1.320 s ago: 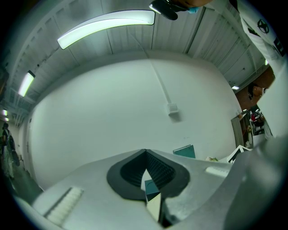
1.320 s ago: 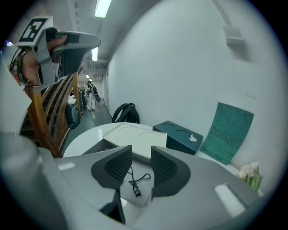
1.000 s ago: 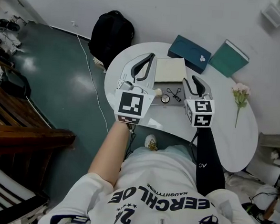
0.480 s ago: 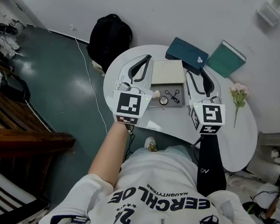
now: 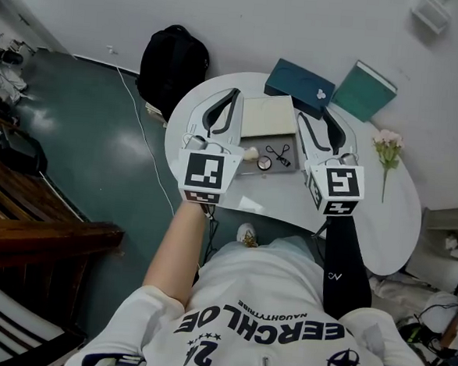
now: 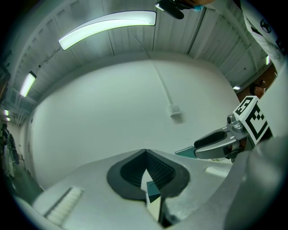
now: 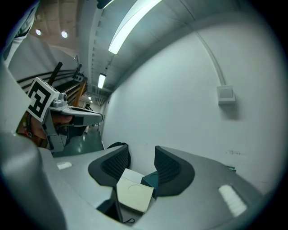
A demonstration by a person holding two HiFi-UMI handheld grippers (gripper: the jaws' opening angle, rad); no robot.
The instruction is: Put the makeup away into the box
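Makeup, namely a pale round-tipped brush, small round compact and black eyelash curler, lies mid-table on the white round table. It sits just in front of the lidded cream square box, which stands toward the far edge, contents unseen. Left gripper is pinched closed and empty; right gripper has just been opening, with nothing between its jaws. They flank the makeup. White shirt print partly reads "EERCHLOE".

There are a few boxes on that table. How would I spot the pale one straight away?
Find the white round table standing against the wall. Near its middle, just beyond the eyelash curler, lies a flat, square cream box with its lid closed. The dark teal box and the green box behind it are both deep-coloured; this one alone is pale.
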